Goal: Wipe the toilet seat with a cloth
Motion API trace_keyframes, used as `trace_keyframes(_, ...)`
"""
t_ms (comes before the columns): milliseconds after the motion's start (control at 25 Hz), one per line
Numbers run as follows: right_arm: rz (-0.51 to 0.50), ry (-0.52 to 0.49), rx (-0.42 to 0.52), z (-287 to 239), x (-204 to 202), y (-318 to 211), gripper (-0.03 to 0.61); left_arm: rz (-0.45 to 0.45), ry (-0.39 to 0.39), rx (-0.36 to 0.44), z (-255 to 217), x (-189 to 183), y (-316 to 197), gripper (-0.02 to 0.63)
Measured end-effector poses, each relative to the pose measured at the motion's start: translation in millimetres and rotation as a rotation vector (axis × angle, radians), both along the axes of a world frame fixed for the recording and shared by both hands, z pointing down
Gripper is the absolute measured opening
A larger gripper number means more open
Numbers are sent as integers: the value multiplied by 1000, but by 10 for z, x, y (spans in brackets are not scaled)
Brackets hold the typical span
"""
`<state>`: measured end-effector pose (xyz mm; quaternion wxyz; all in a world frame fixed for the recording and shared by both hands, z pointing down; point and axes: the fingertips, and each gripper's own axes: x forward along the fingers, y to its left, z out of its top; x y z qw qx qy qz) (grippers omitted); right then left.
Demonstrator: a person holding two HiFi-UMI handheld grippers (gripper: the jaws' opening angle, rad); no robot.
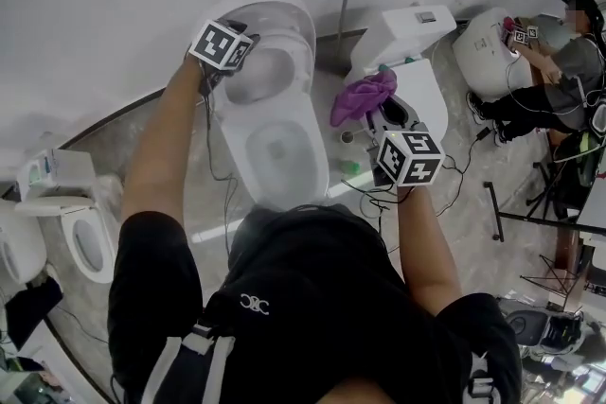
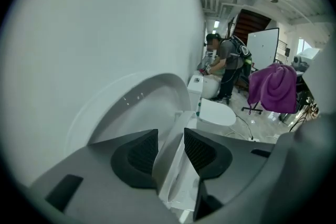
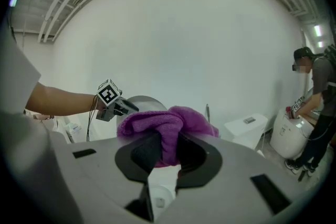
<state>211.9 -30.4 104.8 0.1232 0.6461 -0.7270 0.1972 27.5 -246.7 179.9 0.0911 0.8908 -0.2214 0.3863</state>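
Observation:
The white toilet [image 1: 279,151] stands against the wall with its lid [image 1: 275,52] raised. My left gripper [image 2: 170,152] is at the lid's upper left edge, its marker cube [image 1: 222,44] showing in the head view. Its jaws stand apart, and a thin white edge of the raised lid or seat [image 2: 176,147] runs between the pads without being pressed. My right gripper [image 3: 167,152] hangs to the right of the bowl, under its cube [image 1: 409,156]. It is shut on a bunched purple cloth [image 3: 168,123], which droops above the neighbouring toilet [image 1: 363,95].
A second toilet with a tank [image 1: 417,43] stands just right of mine, a third [image 1: 85,241] at the far left. Another person [image 1: 559,71] works at a toilet at the far right. Cables [image 1: 464,170] trail over the floor.

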Motion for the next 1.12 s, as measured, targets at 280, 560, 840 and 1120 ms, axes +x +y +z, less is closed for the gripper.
trace_keyframes(280,41,-17,-20,112,126,194,75,57,-22,-153,166,114,-35,137)
trace_keyframes(560,55,-49,-40,226,192,275,75,64,-32,-203,211,165,19,138)
trace_keyframes(840,-13,-54,-42,245,56,233,75,136,-49,-287,182,214,415,140)
trace_keyframes(1120,-108,-72,-27,209,-116,167,75,223,-71,-348,182,280,1128,140)
